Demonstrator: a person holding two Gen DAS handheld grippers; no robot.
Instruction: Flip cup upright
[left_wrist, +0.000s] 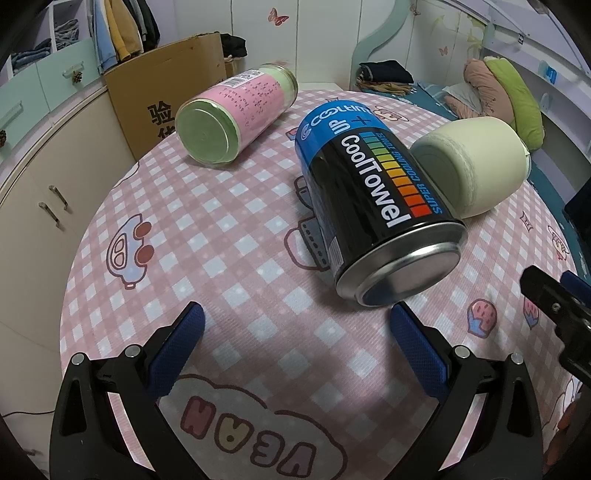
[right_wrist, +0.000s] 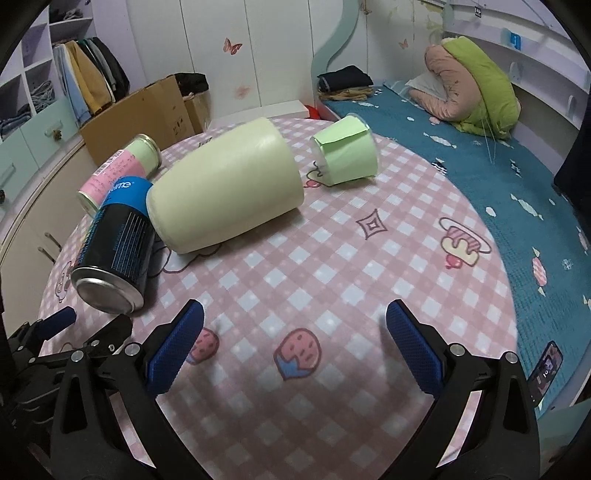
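The pale green cup (right_wrist: 345, 153) is seen overturned at upper centre of the right view, past a cream jar (right_wrist: 225, 192) lying against a "CoolTowel" can (left_wrist: 373, 206). Both the left gripper (left_wrist: 295, 347) and right gripper (right_wrist: 295, 347) are spread wide, empty.

The left wrist camera looks down low over the desk (left_wrist: 229, 229), very close to the black and blue can (left_wrist: 373, 206). The right wrist camera sits right of that can (right_wrist: 114, 251), facing the bed (right_wrist: 480, 155). Both views see the can and the desk.
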